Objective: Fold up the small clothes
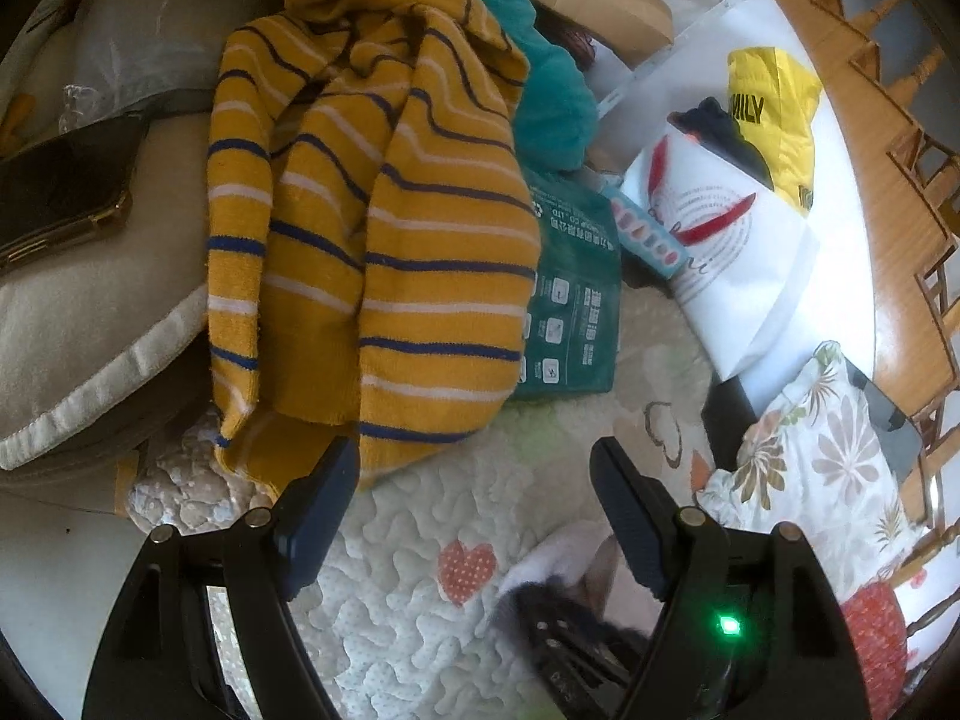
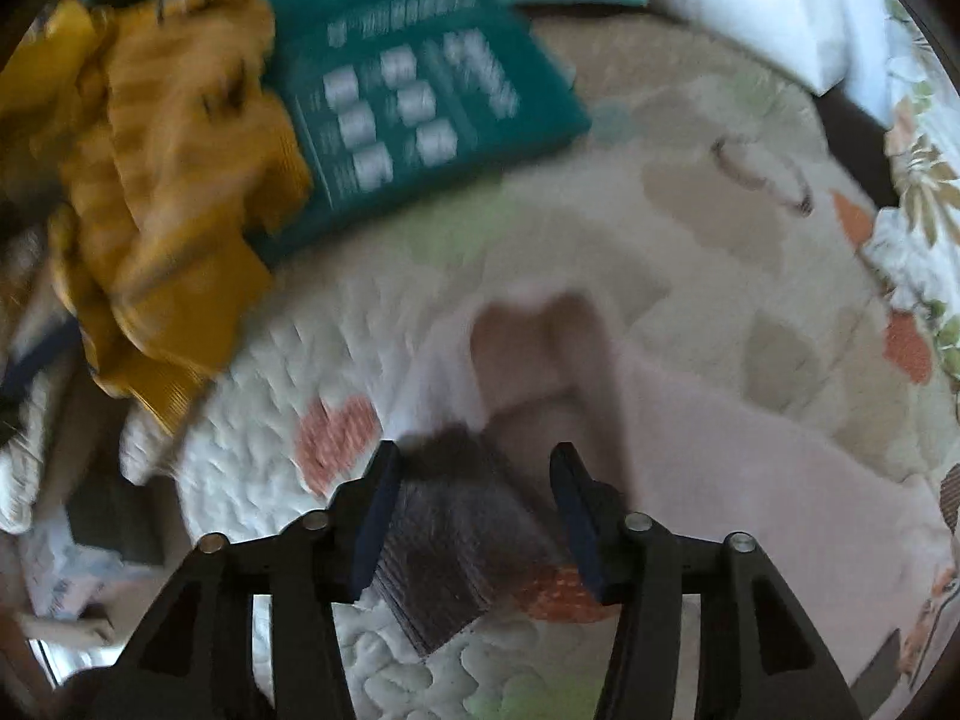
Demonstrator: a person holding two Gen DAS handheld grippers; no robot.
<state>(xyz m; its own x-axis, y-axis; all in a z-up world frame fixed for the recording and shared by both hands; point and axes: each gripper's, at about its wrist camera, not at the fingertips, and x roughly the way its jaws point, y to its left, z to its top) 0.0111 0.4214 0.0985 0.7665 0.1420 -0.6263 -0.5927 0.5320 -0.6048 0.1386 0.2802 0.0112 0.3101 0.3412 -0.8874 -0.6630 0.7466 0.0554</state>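
Note:
A mustard sweater with blue and white stripes (image 1: 372, 228) lies crumpled across a pile at the back left; it also shows blurred in the right wrist view (image 2: 174, 192). My left gripper (image 1: 474, 498) stands open just in front of its hem, nothing between the fingers. On the quilted mat (image 2: 600, 210) a pale pink garment (image 2: 690, 450) lies spread out. A dark ribbed folded cloth (image 2: 456, 540) lies by it. My right gripper (image 2: 474, 504) hovers over that dark cloth, jaws apart on either side of it; blur hides any contact.
A green printed pack (image 1: 570, 300) lies beside the sweater, with a teal cloth (image 1: 552, 96) behind it. At the left are a beige cushion (image 1: 90, 330) and a dark phone-like case (image 1: 60, 192). At the right are a white bag (image 1: 738, 252) and a floral pillow (image 1: 828, 456).

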